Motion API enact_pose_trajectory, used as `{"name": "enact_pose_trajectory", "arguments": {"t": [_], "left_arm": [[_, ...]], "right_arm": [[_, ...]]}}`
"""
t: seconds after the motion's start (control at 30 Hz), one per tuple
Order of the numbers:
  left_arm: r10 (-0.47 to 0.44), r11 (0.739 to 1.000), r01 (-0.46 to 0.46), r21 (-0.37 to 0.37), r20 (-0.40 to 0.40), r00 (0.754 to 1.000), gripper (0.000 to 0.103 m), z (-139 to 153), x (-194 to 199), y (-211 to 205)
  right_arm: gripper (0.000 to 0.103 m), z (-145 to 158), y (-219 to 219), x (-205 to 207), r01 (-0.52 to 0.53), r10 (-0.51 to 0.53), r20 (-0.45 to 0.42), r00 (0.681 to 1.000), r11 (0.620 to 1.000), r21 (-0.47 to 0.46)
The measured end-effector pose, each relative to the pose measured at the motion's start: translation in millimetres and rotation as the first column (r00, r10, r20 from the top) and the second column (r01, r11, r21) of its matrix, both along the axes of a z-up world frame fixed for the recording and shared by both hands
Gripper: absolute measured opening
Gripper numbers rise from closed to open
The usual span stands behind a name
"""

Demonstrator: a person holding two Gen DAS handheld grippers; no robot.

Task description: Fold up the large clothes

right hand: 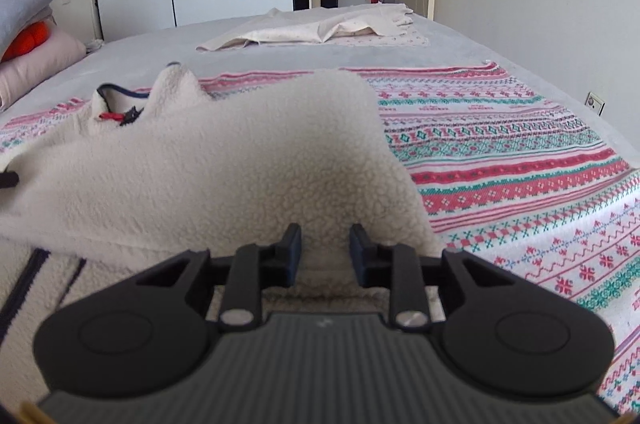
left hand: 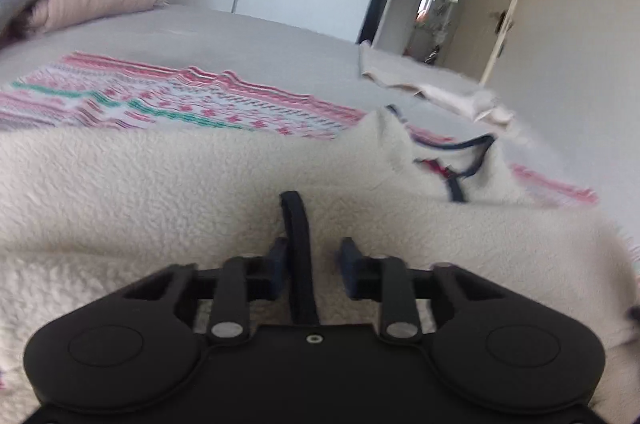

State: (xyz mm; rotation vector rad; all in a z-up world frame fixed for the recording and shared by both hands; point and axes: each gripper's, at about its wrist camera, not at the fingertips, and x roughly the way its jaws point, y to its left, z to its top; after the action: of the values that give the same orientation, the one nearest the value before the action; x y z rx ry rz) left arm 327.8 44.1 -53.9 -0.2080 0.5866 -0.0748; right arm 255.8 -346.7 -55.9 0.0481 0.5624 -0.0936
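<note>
Fleece jacket [right hand: 224, 160], cream with navy trim, lies bunched on a patterned knit blanket [right hand: 512, 160] spread over the grey bed [right hand: 168, 48]. Beyond it: a pale cloth [right hand: 320, 28] near the far edge; pillows [right hand: 36, 64] at the left. Right gripper [right hand: 325, 252] pinches a thick fleece fold, jaws narrow. Left gripper [left hand: 312, 260], jaws narrow, has navy trim [left hand: 298, 248] against one pad; grip uncertain. Both point downward

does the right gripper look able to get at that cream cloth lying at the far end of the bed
Probably not as things stand: the right gripper has its jaws clamped on the fleece jacket, and the cream cloth lies far across the bed, beyond the patterned blanket.
</note>
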Motion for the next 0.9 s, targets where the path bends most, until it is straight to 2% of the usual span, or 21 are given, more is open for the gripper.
{"name": "enact_pose_trajectory", "arguments": {"t": [0.07, 0.1, 0.17, 0.23, 0.27, 0.33, 0.37, 0.43, 0.5, 0.57, 0.67, 0.8, 0.87, 0.9], "left_arm": [[0.017, 0.998, -0.017, 0.057, 0.001, 1.000, 0.031, -2.4, -4.0, -4.4], [0.022, 0.997, -0.022, 0.075, -0.001, 1.000, 0.032, -1.8, -5.7, -6.0], [0.033, 0.994, -0.031, 0.102, -0.019, 0.999, 0.041, 5.5, -11.3, -4.5], [0.042, 0.994, -0.040, 0.105, -0.021, 0.999, 0.062, 20.5, -25.8, 4.3], [0.048, 0.994, -0.047, 0.098, -0.006, 0.999, 0.067, 28.3, -34.4, 10.3], [0.090, 0.990, -0.092, 0.103, 0.022, 0.996, 0.085, 46.2, -53.2, 26.2], [0.112, 0.987, -0.115, 0.112, 0.032, 0.993, 0.088, 53.1, -61.0, 34.4], [0.159, 0.977, -0.165, 0.139, 0.053, 0.986, 0.096, 67.2, -76.7, 55.1], [0.208, 0.962, -0.215, 0.167, 0.062, 0.976, 0.099, 77.7, -87.6, 77.1], [0.256, 0.944, -0.265, 0.195, 0.071, 0.964, 0.103, 86.1, -98.4, 99.5], [0.335, 0.910, -0.346, 0.231, 0.086, 0.938, 0.103, 96.3, -115.0, 134.3], [0.446, 0.860, -0.455, 0.230, 0.092, 0.890, 0.103, 105.2, -133.7, 182.8], [0.491, 0.830, -0.503, 0.242, 0.110, 0.864, 0.103, 110.1, -140.7, 202.8], [0.509, 0.815, -0.524, 0.247, 0.124, 0.852, 0.103, 112.9, -144.9, 213.6]], "right_arm": [[0.030, 5.9, 4.1, -3.2, -0.024, 0.024, 0.021, 0.999, 1.000, -0.002], [0.032, 4.9, 6.6, -1.7, -0.026, 0.026, 0.005, 1.000, 1.000, -0.012], [0.032, -3.3, 9.6, 1.7, -0.019, 0.018, -0.027, 0.999, 0.999, -0.031], [0.033, 0.9, 12.8, -0.6, -0.019, 0.017, -0.032, 0.999, 0.999, -0.041], [0.042, 7.5, 14.2, -2.1, -0.022, 0.020, -0.039, 0.999, 0.999, -0.036], [0.057, 23.7, 15.2, -9.8, -0.035, 0.035, -0.023, 0.999, 0.999, 0.008], [0.061, 32.1, 17.0, -14.2, -0.041, 0.042, -0.012, 0.999, 0.999, 0.026], [0.061, 46.3, 24.1, -22.2, -0.059, 0.059, -0.008, 0.998, 0.998, 0.034], [0.064, 56.4, 32.4, -29.3, -0.070, 0.071, -0.013, 0.997, 0.997, 0.019], [0.075, 62.2, 39.2, -37.2, -0.064, 0.064, -0.016, 0.998, 0.998, 0.019], [0.075, 63.6, 40.0, -48.9, -0.050, 0.052, -0.023, 0.998, 0.996, 0.077], [0.078, 63.0, 40.5, -53.1, -0.031, 0.040, -0.061, 0.997, 0.990, 0.137], [0.088, 63.7, 41.6, -54.0, -0.020, 0.027, -0.056, 0.998, 0.992, 0.126], [0.088, 63.8, 42.1, -54.4, -0.019, 0.026, -0.055, 0.998, 0.993, 0.119]]}}
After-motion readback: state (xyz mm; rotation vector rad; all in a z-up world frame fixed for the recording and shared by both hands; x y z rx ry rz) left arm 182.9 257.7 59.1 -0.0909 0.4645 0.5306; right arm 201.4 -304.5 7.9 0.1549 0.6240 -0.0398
